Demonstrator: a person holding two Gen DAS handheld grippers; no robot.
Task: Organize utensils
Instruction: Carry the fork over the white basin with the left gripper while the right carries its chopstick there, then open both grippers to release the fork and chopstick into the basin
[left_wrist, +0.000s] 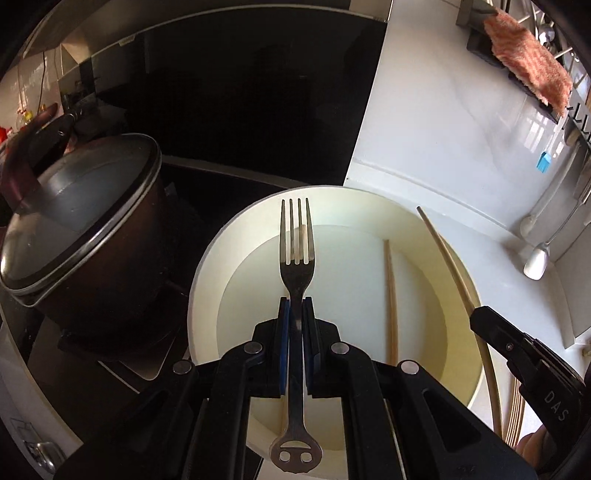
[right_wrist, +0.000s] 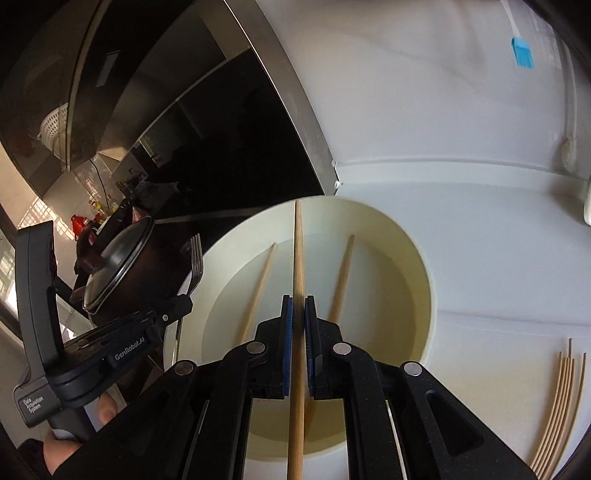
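1. Your left gripper (left_wrist: 295, 314) clamps a fork (left_wrist: 296, 258) above the cream bowl (left_wrist: 207, 280).
2. Your right gripper (right_wrist: 298, 314) clamps one chopstick (right_wrist: 298, 251); two chopsticks (right_wrist: 258, 288) lie inside the bowl near the counter's (right_wrist: 480, 258) back edge.

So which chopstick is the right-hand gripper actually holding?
Find the big cream round bowl on the white counter. Two wooden chopsticks lie in it; the held wooden chopstick is pinched above them in the right gripper, pointing straight ahead.
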